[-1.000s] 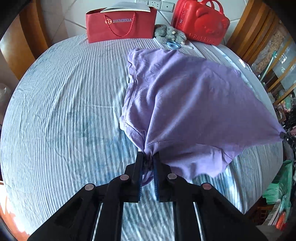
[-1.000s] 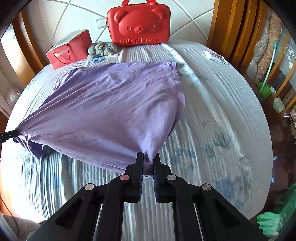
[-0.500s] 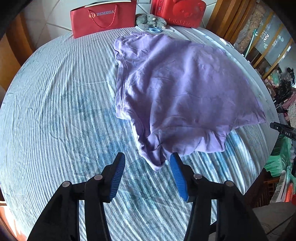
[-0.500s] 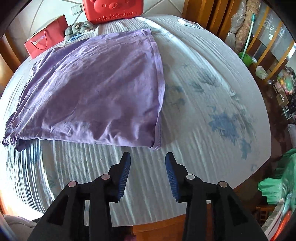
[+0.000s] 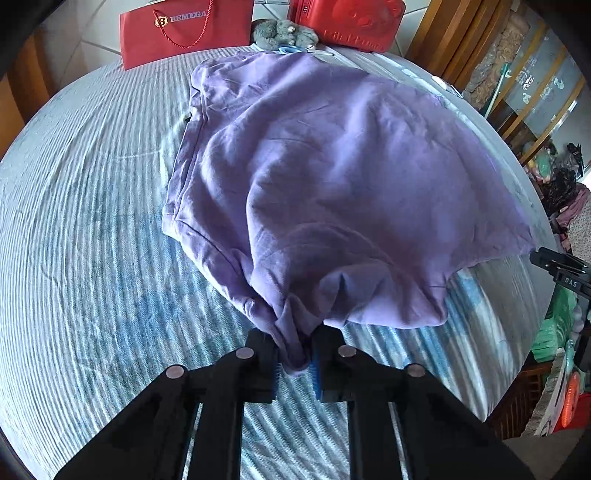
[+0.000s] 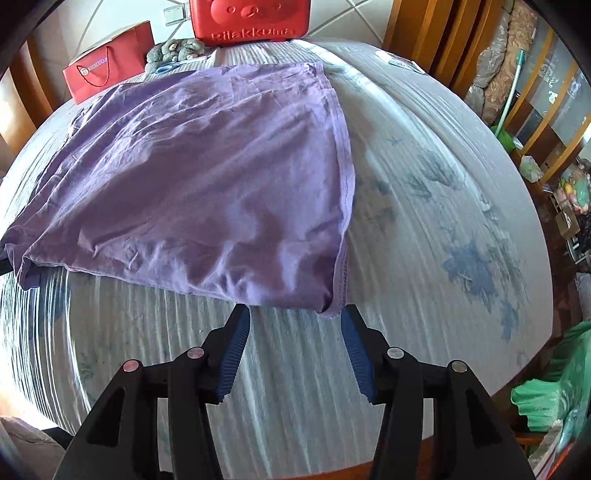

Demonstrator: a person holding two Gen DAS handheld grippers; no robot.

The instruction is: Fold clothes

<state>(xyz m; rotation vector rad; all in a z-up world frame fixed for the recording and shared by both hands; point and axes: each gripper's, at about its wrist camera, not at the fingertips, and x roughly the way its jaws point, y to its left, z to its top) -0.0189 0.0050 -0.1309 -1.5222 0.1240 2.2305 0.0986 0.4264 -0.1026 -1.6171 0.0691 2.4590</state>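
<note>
A purple T-shirt [image 5: 332, 177] lies spread on the striped blue-grey tablecloth [image 5: 92, 258]. My left gripper [image 5: 294, 360] is shut on a bunched near corner of the shirt, the cloth pinched between its blue pads. In the right wrist view the shirt [image 6: 207, 177] lies flat, and my right gripper [image 6: 295, 332] is open and empty, its fingertips just in front of the shirt's near right corner. The tip of the right gripper also shows at the right edge of the left wrist view [image 5: 561, 267].
At the table's far edge stand a red paper bag [image 5: 184, 33], a red bear-face case [image 6: 251, 18], a grey plush toy [image 5: 284, 33] and blue scissors [image 6: 166, 68]. Wooden chairs and clutter flank the right side. A green bag [image 6: 554, 391] lies below right.
One second ago both grippers held the shirt stretched; half a second ago both were open with the shirt laid down. Now the left has shut on the near corner; the right has moved close, still open.
</note>
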